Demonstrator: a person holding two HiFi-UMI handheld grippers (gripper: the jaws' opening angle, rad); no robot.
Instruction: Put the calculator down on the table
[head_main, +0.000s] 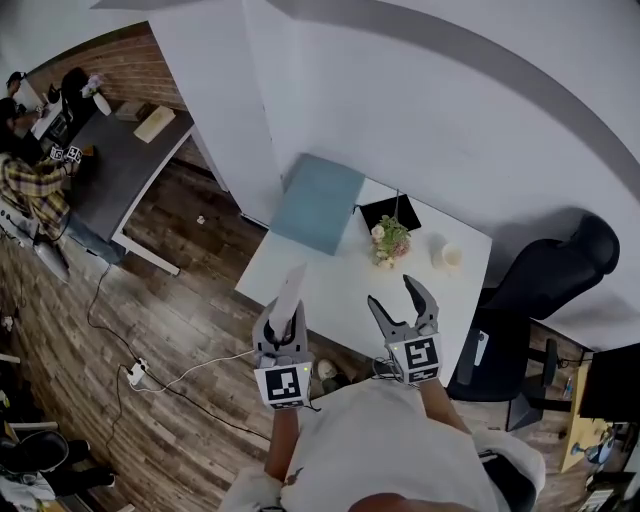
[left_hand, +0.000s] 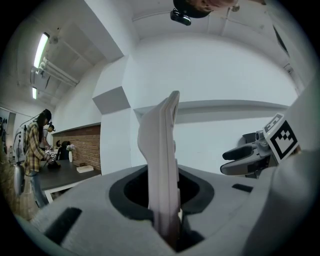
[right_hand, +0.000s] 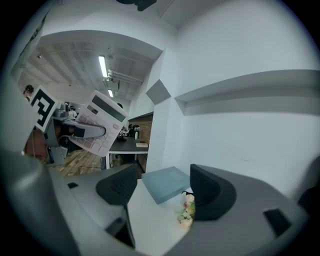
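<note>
A white calculator (head_main: 291, 290) stands edge-on in my left gripper (head_main: 283, 322), held above the near left edge of the white table (head_main: 330, 285). In the left gripper view the calculator (left_hand: 162, 160) rises thin and upright between the shut jaws of the left gripper (left_hand: 167, 205). The right gripper view shows the calculator's keys and display (right_hand: 102, 125) off to the left, in the air. My right gripper (head_main: 396, 298) hangs open over the table's near edge, nothing between its fingers. In its own view the right gripper (right_hand: 165, 192) frames bare tabletop.
On the table lie a blue-grey book (head_main: 318, 203), a black pad (head_main: 390, 213), a small flower pot (head_main: 390, 240) and a white cup (head_main: 447, 255). A black office chair (head_main: 545, 275) stands to the right. A person (head_main: 35, 185) sits at a grey desk (head_main: 120, 165) far left.
</note>
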